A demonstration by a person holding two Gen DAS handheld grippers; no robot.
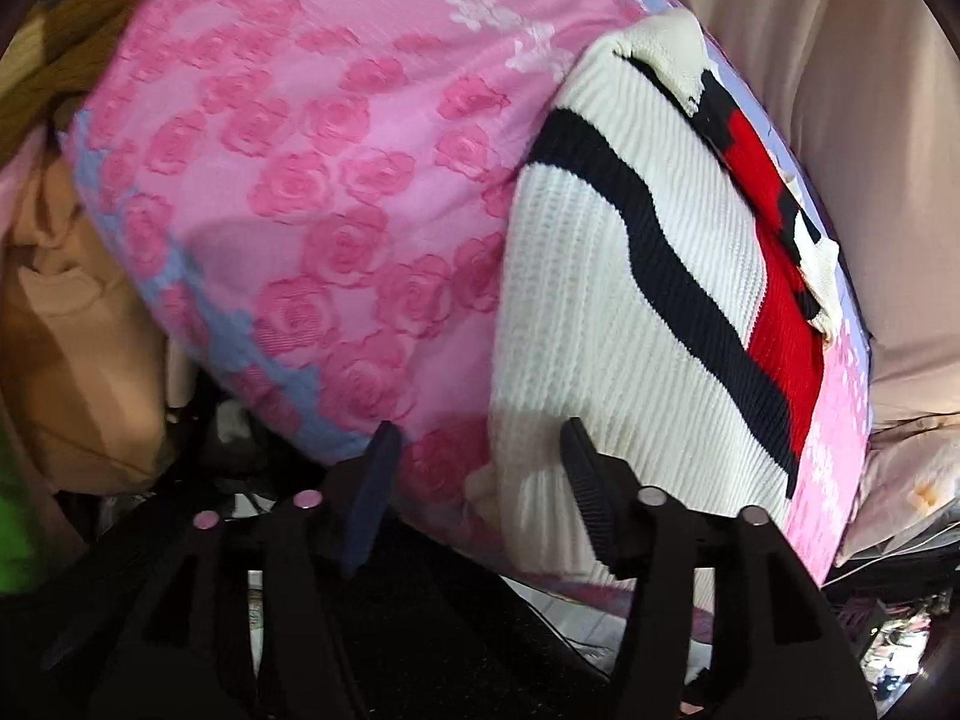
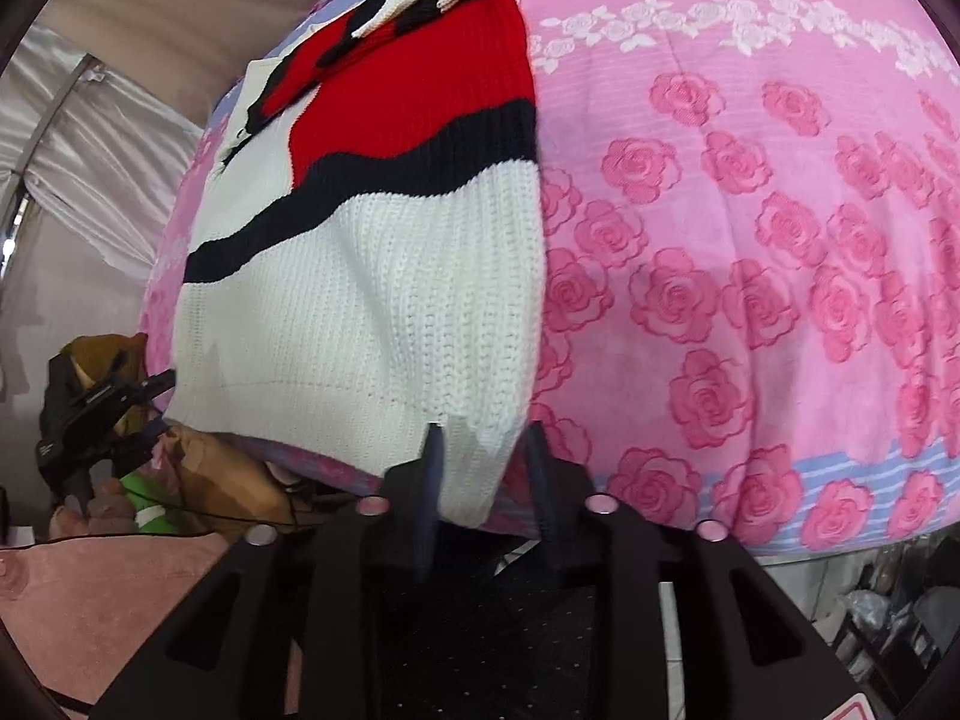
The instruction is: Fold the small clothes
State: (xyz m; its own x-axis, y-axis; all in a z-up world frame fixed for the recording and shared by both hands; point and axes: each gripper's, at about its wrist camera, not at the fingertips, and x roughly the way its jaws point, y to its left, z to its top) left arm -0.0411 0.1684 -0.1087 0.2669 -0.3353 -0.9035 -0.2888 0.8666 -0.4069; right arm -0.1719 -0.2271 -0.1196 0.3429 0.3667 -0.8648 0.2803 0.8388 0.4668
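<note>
A small white knit sweater (image 1: 630,300) with a black stripe and a red panel lies folded on a pink rose-patterned sheet (image 1: 312,192). My left gripper (image 1: 480,480) is open, its fingers straddling the sweater's near left corner at the hem. In the right wrist view the sweater (image 2: 372,300) lies to the left on the sheet (image 2: 750,300). My right gripper (image 2: 483,468) has its fingers on either side of the sweater's near right corner; the jaws stand narrowly apart with cloth between them. The left gripper also shows in the right wrist view (image 2: 150,408) at the sweater's far hem corner.
Brown and beige clothes (image 1: 66,324) pile at the sheet's left edge. Beige curtain fabric (image 1: 870,120) hangs behind the sheet. In the right wrist view a pink cushion (image 2: 90,588) lies low left, and clutter (image 2: 888,612) sits under the sheet's right edge.
</note>
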